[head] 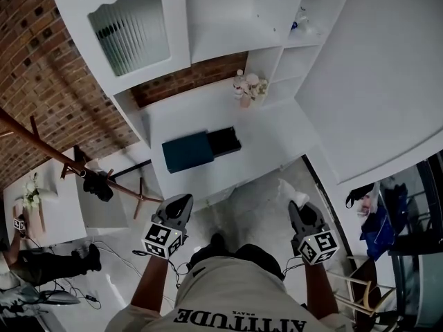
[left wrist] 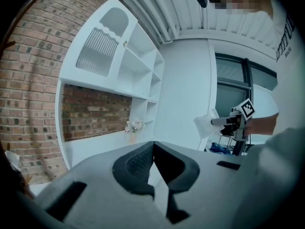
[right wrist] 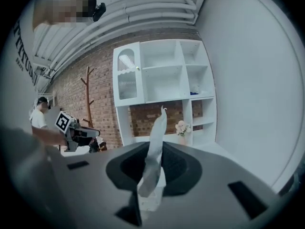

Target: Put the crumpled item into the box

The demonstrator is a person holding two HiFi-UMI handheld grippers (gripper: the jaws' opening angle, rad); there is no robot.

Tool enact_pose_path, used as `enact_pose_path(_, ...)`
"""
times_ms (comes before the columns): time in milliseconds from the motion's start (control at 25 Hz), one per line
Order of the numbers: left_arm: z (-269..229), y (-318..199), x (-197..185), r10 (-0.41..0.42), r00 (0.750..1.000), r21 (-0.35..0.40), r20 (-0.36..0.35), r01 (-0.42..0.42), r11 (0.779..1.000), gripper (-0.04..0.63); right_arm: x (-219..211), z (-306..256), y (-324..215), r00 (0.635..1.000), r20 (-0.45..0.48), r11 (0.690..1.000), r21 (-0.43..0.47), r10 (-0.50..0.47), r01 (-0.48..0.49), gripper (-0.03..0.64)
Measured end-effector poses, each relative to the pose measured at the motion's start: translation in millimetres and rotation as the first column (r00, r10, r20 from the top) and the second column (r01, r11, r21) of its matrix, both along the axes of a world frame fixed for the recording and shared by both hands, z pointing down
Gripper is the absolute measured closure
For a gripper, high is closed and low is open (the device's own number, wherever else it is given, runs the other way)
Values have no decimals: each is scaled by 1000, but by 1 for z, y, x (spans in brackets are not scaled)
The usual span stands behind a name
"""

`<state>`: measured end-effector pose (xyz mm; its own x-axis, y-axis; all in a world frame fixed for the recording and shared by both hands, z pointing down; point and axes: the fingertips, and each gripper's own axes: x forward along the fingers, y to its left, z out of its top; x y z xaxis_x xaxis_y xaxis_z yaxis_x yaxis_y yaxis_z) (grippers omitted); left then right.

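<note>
Right gripper (head: pixel 297 205) jaws clamped on crumpled white item (head: pixel 291 191). Left gripper (head: pixel 181 200) jaws closed, empty. Dark box (head: pixel 188 151) on bench (head: pixel 277 133), apart from both.

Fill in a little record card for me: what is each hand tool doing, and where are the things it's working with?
Setting: white shelf unit against a brick wall
Left tool: jaws together, nothing in them
Right tool: shut on the crumpled white paper
Box: dark box on the white counter, ahead of both tools, untouched
Progress: paper not yet in the box
</note>
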<state>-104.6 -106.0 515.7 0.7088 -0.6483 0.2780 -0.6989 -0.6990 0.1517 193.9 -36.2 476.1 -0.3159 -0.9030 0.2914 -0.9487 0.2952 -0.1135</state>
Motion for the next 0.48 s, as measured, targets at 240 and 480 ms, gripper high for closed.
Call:
enact_pose_path(240,2,-11,-12,-24,1000,-5,-9,24,1000,569,-12,3,-20,1000,-3,1000,-12,-25,25,545)
enact_pose_path(480,10,-23,-21,-75,997,-19,-7,75,997,569,-22,8,-48,997,8,997,-25,-75,75,545)
